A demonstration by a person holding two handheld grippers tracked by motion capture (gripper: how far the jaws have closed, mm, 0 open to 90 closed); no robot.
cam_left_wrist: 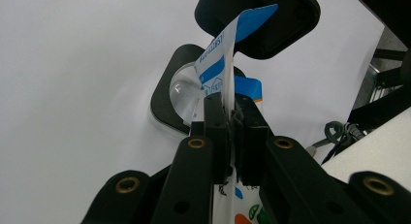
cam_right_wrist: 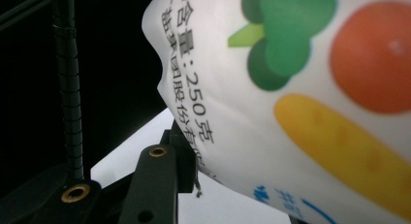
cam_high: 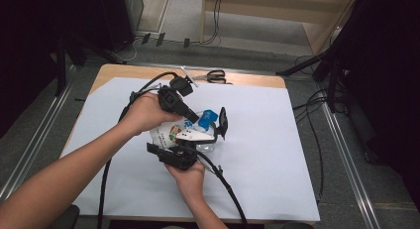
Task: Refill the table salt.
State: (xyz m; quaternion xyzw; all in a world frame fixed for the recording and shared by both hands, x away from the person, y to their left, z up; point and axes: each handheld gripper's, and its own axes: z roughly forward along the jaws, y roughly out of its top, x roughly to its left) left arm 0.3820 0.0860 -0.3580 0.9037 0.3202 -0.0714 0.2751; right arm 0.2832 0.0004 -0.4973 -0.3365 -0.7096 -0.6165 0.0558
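A white pouch printed with vegetables and blue text is held above the white sheet, between both grippers. My left gripper comes in from the upper left and is shut on the pouch's blue-and-white top edge; its jaws pinch the thin film. My right gripper reaches up from below, one jaw on either side of the pouch body. In the right gripper view its left finger presses the pouch, and the other jaw is hidden behind it.
Scissors lie at the wooden table's far edge. Black cables trail from both grippers over the sheet toward the near edge. The floor with more cables and dark stands surrounds the table.
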